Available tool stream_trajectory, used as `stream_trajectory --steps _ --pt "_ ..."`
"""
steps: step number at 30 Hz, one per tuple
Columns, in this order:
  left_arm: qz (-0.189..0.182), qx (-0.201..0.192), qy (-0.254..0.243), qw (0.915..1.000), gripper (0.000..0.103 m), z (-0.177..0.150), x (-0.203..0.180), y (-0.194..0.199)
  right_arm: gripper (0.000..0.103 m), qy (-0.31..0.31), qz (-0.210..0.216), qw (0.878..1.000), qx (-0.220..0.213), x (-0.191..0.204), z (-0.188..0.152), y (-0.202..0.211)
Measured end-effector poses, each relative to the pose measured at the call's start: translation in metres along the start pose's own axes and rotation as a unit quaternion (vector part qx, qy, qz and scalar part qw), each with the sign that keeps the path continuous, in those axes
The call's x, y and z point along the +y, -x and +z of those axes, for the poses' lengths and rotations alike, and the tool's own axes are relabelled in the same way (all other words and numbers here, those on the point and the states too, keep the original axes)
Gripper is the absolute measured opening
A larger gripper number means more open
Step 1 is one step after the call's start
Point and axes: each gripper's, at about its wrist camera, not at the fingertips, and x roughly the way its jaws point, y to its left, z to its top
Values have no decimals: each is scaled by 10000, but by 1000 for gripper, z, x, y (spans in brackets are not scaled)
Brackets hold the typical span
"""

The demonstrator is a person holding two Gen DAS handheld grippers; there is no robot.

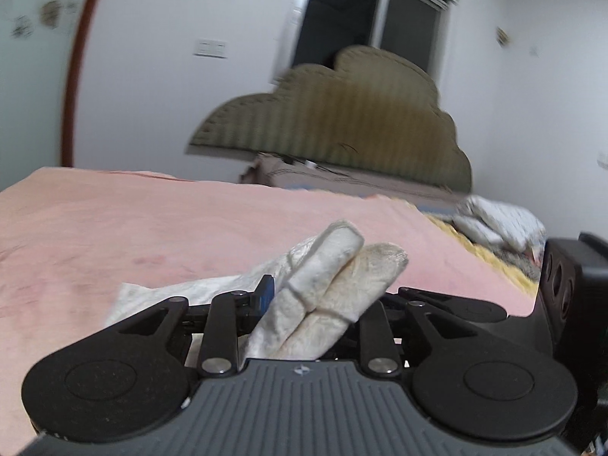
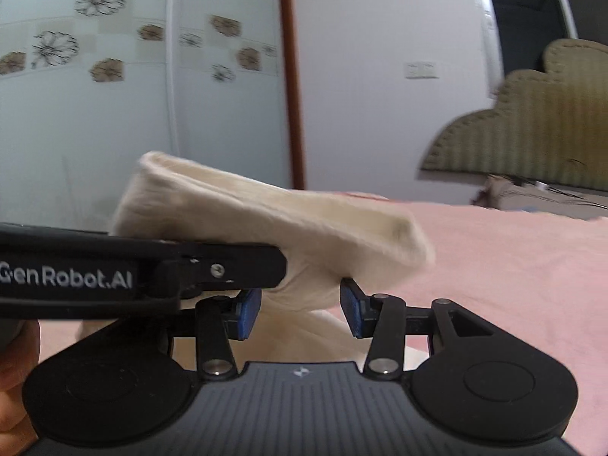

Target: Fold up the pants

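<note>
The pants are cream-white fabric. In the left wrist view my left gripper [image 1: 315,300] is shut on a folded bunch of the pants [image 1: 326,285], which sticks up between the fingers above the pink bedspread [image 1: 190,228]. In the right wrist view my right gripper [image 2: 300,307] has its blue pads [image 2: 249,311] close against a thick fold of the pants [image 2: 266,220], lifted above the pink bedspread [image 2: 513,266]. The other gripper's black body [image 2: 133,269] crosses the left side, right beside the fabric.
A tan scalloped headboard [image 1: 342,114] stands at the far end of the bed. White bedding [image 1: 497,220] is heaped at the right edge. Floral wardrobe doors [image 2: 114,76] and a brown door frame [image 2: 292,76] are behind.
</note>
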Motion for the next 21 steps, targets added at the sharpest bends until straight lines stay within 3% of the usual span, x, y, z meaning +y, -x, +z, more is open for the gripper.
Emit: stream_trajectory --steps 4,7,11,18,20,21 --pt "-163 94 -274 9994 30 -17 -35 -18 45 -319 -176 9992 150 -34 -15 12" --pt "-354 237 -240 9988 32 -26 -49 -32 45 -194 -378 9987 280 -48 -24 21" --pt "-499 422 -171 9977 34 -36 -64 -52 45 -82 -573 9971 503 -64 -35 28" --pt "-649 711 -205 9951 37 -55 -78 -75 45 -501 -745 9934 713 -89 -58 32" --pt "-769 951 -109 9924 44 -59 -75 -81 49 -550 -875 9908 872 -91 -63 32" --pt "-835 1067 -75 9908 50 -61 -74 -83 59 -592 -968 9886 993 -93 -65 32"
